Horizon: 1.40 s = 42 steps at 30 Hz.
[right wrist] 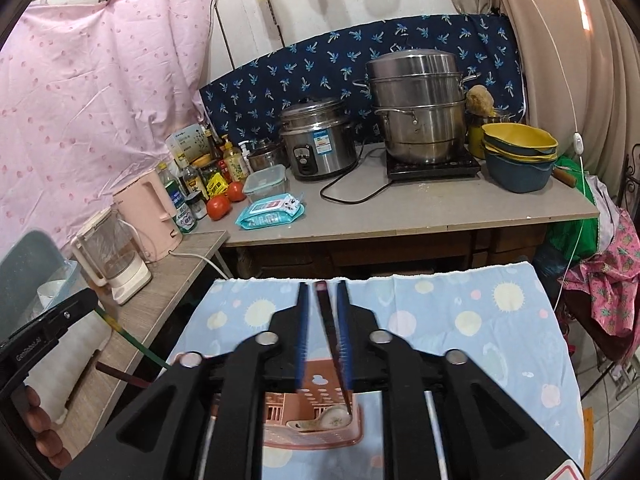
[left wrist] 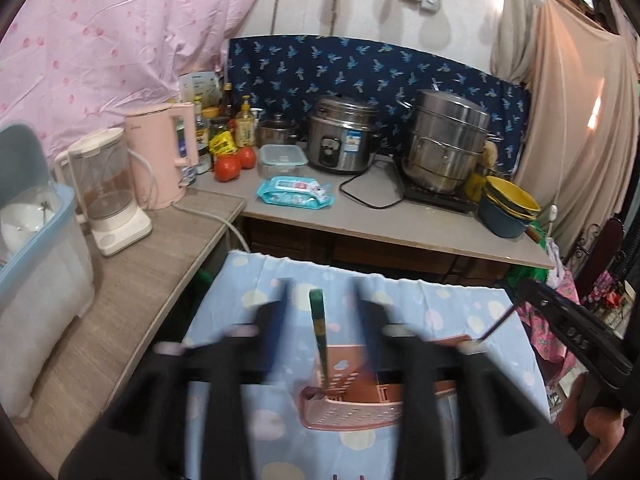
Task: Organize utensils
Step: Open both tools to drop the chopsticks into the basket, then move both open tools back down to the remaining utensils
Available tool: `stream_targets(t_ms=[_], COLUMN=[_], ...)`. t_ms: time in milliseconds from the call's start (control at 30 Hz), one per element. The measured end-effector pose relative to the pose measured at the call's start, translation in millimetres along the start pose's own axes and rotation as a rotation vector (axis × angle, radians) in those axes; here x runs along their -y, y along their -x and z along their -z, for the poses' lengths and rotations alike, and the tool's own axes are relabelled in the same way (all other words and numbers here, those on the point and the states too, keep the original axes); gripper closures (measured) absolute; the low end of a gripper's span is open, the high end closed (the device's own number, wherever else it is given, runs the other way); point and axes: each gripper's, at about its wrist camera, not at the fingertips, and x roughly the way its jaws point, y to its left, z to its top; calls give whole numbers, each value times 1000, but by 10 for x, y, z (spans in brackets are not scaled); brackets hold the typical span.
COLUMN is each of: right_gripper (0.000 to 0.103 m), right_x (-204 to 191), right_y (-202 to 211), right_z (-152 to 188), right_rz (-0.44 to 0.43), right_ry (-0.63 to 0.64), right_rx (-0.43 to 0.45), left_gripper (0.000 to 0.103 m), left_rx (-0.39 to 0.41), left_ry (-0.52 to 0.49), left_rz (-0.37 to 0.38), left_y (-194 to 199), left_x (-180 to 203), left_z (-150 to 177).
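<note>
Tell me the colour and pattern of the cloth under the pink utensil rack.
Light blue with pale yellow, white and pink dots; the cloth shows best in the right wrist view.

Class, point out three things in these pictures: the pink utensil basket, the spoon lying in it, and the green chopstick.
Basket [right wrist: 320, 438]: right wrist view, front perforated wall.
Spoon [right wrist: 334, 420]: right wrist view, its bowl.
Green chopstick [left wrist: 319, 320]: left wrist view, upper shaft.

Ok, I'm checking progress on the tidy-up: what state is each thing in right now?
Left gripper: open, gripping nothing.
Green chopstick: upright between its fingers, tip in basket.
Right gripper: open.
Dark chopstick: between its fingers, tip in basket.
Spoon: lying in basket.
Rice cooker: lid shut.
Bowls: stacked.
</note>
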Motion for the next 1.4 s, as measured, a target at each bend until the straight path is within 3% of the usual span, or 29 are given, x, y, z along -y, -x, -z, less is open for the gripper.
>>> stream_targets(t_ms=[67,433,667,900,1400], right_gripper=[68,68,68,68,68], right_x=[4,-34,-47,-48,-12], right_y=[56,482,858,1161,1423], right_z=[-2,31,234,715,2125], right_rz=[2,-26,-30,-18,16], right_ry=[-6,-3,-1,8,5], right_rx=[17,52,63,8,-240], left_gripper=[51,51,51,51,51], left_rx=[12,15,-1,-54,-260], left_ry=[-3,7,10,0,-19], left_rz=[-14,5,13,7,12], left_y=[46,321,613,828,998], left_x=[-2,-17,-55,-127,-175], left_z=[15,119,372,764,1935])
